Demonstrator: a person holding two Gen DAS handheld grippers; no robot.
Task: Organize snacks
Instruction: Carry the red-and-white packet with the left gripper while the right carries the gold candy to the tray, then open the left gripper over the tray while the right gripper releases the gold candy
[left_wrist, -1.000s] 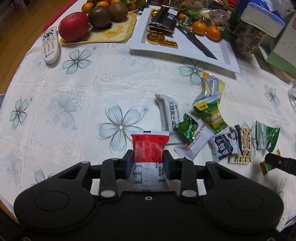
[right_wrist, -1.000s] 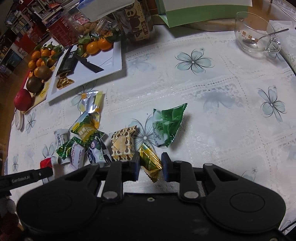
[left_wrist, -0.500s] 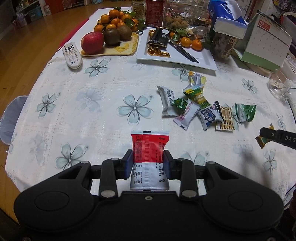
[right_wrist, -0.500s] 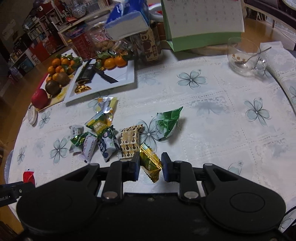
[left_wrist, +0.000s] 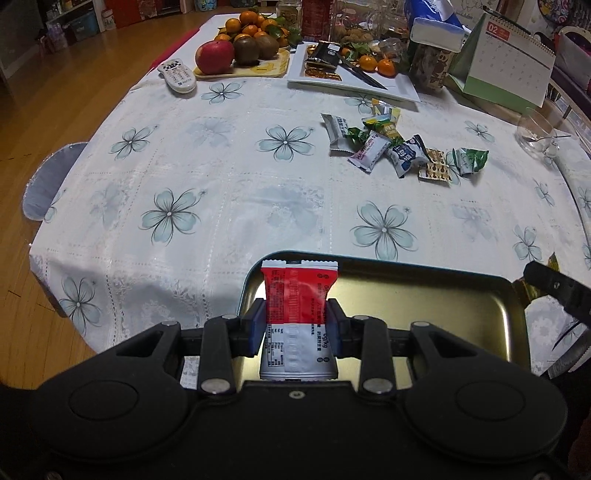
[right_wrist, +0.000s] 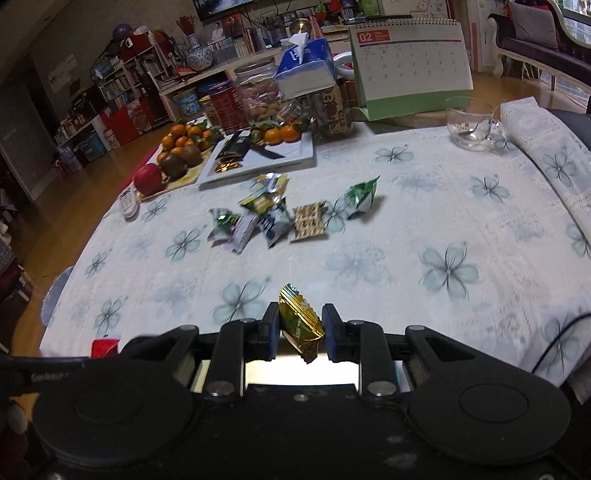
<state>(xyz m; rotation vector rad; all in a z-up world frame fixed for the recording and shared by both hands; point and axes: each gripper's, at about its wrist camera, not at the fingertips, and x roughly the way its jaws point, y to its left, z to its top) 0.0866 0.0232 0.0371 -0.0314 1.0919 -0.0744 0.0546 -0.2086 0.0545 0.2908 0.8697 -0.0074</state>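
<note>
At the far left of the table lay a remote control (left_wrist: 176, 75), and beside it a yellow tray (left_wrist: 242, 70) with an apple and other fruit, all well apart from the work. The left gripper (left_wrist: 295, 325) held a red-and-white sachet (left_wrist: 298, 314) upright, its pads pressed on both long edges, and it hung over the left end of a metal tin tray (left_wrist: 480, 295) at the near edge of the table. To the right, in the middle of the tablecloth (left_wrist: 221, 177), the remaining snack pile (left_wrist: 399, 147) waited, several packets touching or overlapping each other. The right gripper (right_wrist: 298, 330) was closed narrowly on a gold-green candy (right_wrist: 299, 321), which sat tilted between the pads, above the bright strip of the tray.

I judged that both snacks were about to be dropped into the tray. The candy was gripped on a crinkled wrapper and at an angle, so it could slip out early and land on the cloth. The tall sachet could tip over the tray wall if released too near the left rim.
</note>
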